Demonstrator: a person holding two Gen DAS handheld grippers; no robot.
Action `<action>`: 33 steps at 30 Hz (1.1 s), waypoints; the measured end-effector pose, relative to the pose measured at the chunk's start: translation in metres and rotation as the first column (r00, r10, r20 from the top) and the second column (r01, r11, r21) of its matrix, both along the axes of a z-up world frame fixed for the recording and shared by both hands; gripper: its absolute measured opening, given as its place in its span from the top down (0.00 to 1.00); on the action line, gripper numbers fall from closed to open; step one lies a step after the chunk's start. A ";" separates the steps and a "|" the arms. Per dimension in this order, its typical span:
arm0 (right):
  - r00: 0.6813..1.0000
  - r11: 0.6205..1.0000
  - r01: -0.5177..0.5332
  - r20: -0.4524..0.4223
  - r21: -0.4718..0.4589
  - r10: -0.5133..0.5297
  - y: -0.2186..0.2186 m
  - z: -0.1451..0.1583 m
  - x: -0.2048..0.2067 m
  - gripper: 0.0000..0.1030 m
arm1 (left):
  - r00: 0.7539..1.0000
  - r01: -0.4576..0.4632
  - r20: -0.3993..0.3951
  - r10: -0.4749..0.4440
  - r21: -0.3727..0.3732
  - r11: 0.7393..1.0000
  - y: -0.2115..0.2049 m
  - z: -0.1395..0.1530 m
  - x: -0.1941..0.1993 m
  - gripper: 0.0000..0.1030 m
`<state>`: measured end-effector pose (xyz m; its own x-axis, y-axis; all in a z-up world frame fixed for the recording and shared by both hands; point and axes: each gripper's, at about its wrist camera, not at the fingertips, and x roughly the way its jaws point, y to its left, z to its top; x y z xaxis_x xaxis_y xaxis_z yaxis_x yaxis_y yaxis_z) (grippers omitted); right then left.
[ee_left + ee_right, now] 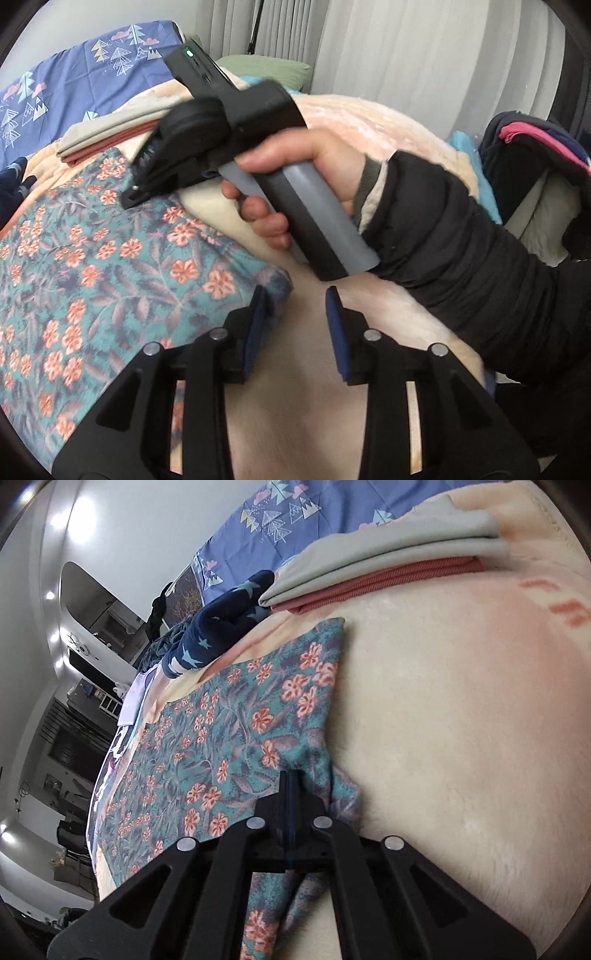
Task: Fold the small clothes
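Fingers first: our left gripper (297, 317) has its blue-padded fingers (255, 325) parted by a modest gap, with nothing between them; they hover over the near corner of the floral garment (92, 258), the left pad just over its edge. Our right gripper (291, 794) has its fingers pressed fully together, and the floral cloth bunches right at and under the tips, so we take it as pinching that edge. In the left wrist view we see the right hand (295, 184) wrapped around the grey handle, a black sleeve (461, 236) behind it.

We see the garment lying spread flat on a cream, plushy blanket (461, 738) that covers the bed; the blanket carries faint reddish markings toward its far side. Beyond the garment rests a folded pile, grey cloth (388, 561) on top of a salmon-red piece (369, 587). Beside that pile lies a navy item with pale stars (221, 627). A blue sheet printed with trees and clouds (74, 85) stretches behind. A green pillow (273, 68) sits near pale curtains (406, 55), and a dark heap of clothes with a pink piece (535, 147) lies at the right. Across the room we make out white walls with bright spots of light and dark furniture (74, 746).
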<state>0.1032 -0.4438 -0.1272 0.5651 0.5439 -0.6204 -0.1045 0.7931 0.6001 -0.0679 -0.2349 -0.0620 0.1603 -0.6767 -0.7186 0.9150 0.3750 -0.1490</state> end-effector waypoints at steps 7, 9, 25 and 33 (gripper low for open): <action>0.996 0.994 0.063 0.067 -0.093 -0.057 0.006 0.024 -0.062 0.94 | 0.967 -0.247 0.053 0.249 -0.046 0.968 0.106 0.021 0.000 0.49; 0.995 0.992 0.034 0.094 -0.119 -0.022 0.011 0.032 -0.088 0.94 | 0.920 -0.390 0.026 0.392 -0.065 0.919 0.155 0.024 0.012 0.49; 0.910 0.880 -0.300 0.166 -0.368 0.380 0.214 0.081 -0.129 0.79 | 0.640 -0.765 -0.080 0.764 -0.159 0.624 0.384 0.024 0.029 0.75; 0.880 0.820 -0.386 0.097 -0.421 0.465 0.279 0.069 -0.149 0.72 | 0.735 -0.678 -0.110 0.669 -0.123 0.725 0.391 0.008 0.056 0.44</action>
<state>-0.0455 -0.1653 -0.0584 0.4581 0.5018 -0.7337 -0.5638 0.8022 0.1966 -0.0124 0.1556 -0.0539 0.5784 -0.5020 -0.6430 0.4190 0.8591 -0.2939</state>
